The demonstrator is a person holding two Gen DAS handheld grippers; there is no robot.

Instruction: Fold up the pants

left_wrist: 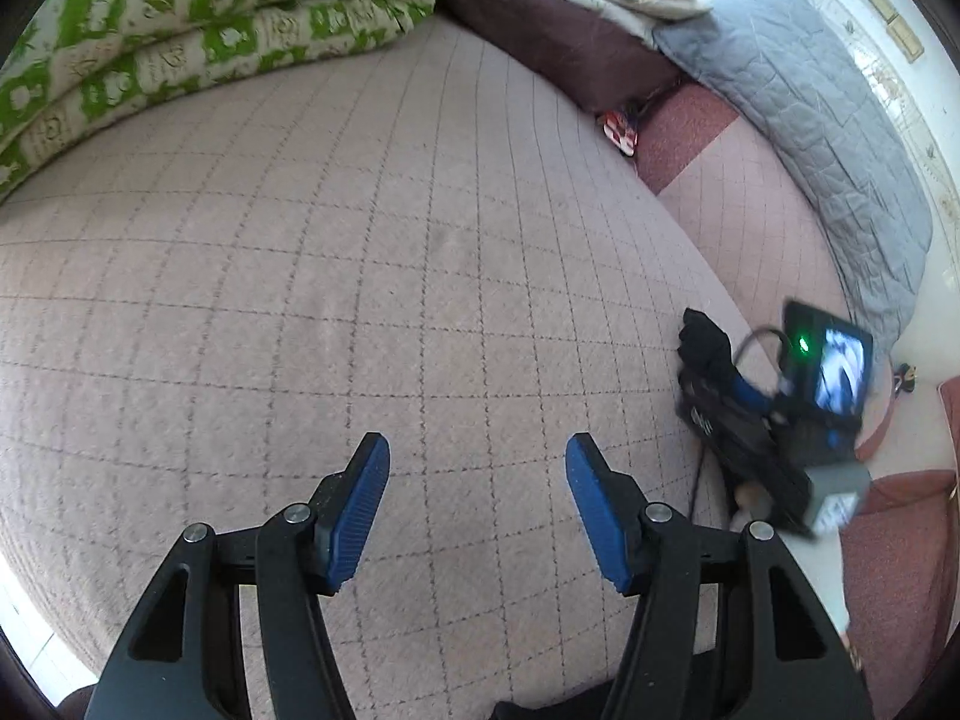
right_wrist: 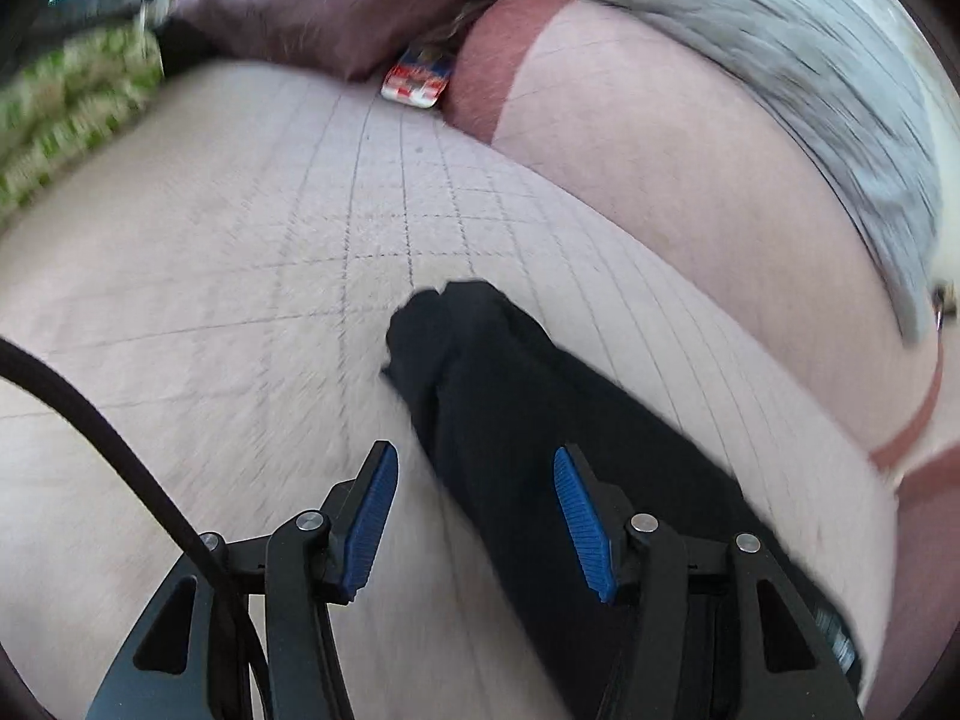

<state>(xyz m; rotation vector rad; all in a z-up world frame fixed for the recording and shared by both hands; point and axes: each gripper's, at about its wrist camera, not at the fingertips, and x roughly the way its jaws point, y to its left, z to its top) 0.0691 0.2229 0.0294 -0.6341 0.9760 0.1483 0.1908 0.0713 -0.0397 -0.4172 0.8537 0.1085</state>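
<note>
The black pants (right_wrist: 510, 414) lie bunched in a long strip on the pink quilted bed cover (right_wrist: 240, 252), running from between my right fingers toward the middle. My right gripper (right_wrist: 476, 513) is open just above them, holding nothing. The right wrist view is blurred by motion. In the left wrist view my left gripper (left_wrist: 478, 507) is open and empty over the bare cover (left_wrist: 360, 240). An end of the pants (left_wrist: 703, 339) shows at the far right, with the right gripper's body and lit screen (left_wrist: 831, 372) over it.
A green and cream folded quilt (left_wrist: 180, 36) lies at the far left. A dark purple pillow (left_wrist: 540, 30) and a grey quilted blanket (left_wrist: 810, 120) lie at the back and right. A small red and white packet (right_wrist: 417, 81) lies by the pillow. A black cable (right_wrist: 102, 438) crosses at left.
</note>
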